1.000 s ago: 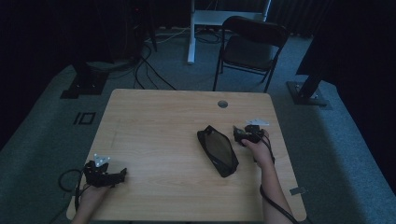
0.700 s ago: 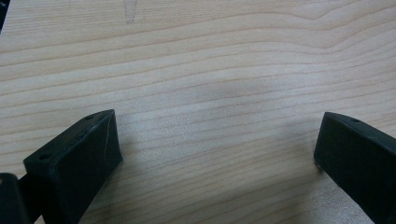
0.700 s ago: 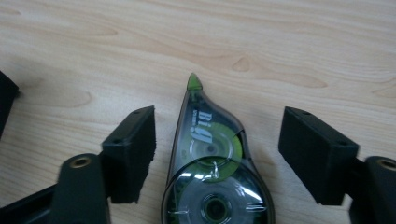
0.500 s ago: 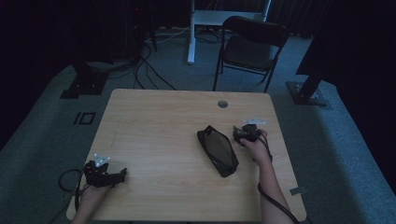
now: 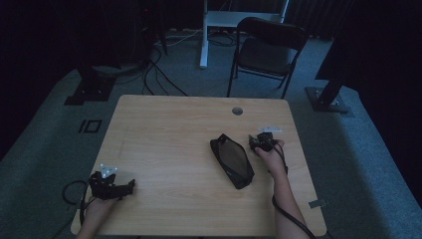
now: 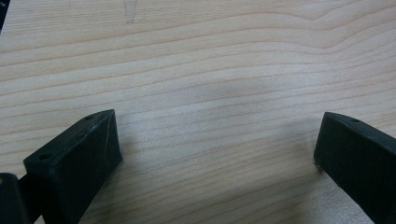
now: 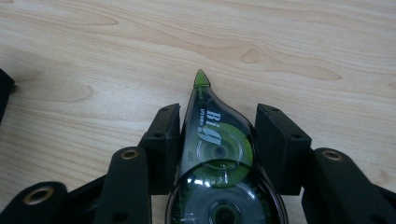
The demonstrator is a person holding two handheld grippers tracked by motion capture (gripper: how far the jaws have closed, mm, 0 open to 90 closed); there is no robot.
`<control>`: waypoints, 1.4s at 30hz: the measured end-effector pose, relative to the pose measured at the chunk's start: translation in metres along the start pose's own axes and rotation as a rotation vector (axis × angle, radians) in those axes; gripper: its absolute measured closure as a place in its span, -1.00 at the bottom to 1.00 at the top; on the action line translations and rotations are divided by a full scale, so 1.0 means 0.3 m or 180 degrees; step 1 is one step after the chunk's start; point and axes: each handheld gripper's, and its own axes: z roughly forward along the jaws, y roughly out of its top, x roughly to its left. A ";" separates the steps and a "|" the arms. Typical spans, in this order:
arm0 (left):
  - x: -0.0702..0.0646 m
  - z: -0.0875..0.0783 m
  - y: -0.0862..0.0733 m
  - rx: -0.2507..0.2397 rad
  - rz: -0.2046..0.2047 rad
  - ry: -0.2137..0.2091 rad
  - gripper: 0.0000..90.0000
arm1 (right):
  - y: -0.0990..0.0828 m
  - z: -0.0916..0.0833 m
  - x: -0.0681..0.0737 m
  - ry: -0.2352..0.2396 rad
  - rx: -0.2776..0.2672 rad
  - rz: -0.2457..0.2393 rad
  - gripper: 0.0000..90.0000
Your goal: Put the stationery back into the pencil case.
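A black pouch [image 5: 232, 160] lies at an angle on the wooden table [image 5: 169, 129]; what's inside, I can't tell. Just right of it, the right gripper [image 7: 218, 122] has its jaws pressed on a green correction-tape dispenser [image 7: 217, 163], long axis along the jaws, tip pointing past them. The left gripper [image 6: 217, 140], near the table's front left corner, has its jaws wide apart over bare wood.

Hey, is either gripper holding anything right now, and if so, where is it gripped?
The right gripper clamps a green correction tape dispenser across its two sides, tip forward. The left gripper is open, holding nothing.
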 end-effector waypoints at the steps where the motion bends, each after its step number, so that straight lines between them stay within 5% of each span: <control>1: 0.000 0.000 0.000 0.0000 0.0000 0.0000 -0.99 | 0.001 -0.002 -0.002 0.0013 0.0013 0.0038 0.15; 21: 0.000 0.000 0.000 -0.0001 -0.0001 0.0000 -0.99 | 0.032 -0.129 -0.024 0.0014 -0.0156 0.0107 0.15; 42: 0.000 0.000 0.000 0.0001 0.0001 0.0000 -0.99 | 0.098 -0.282 0.060 0.0164 -0.0290 0.0028 0.15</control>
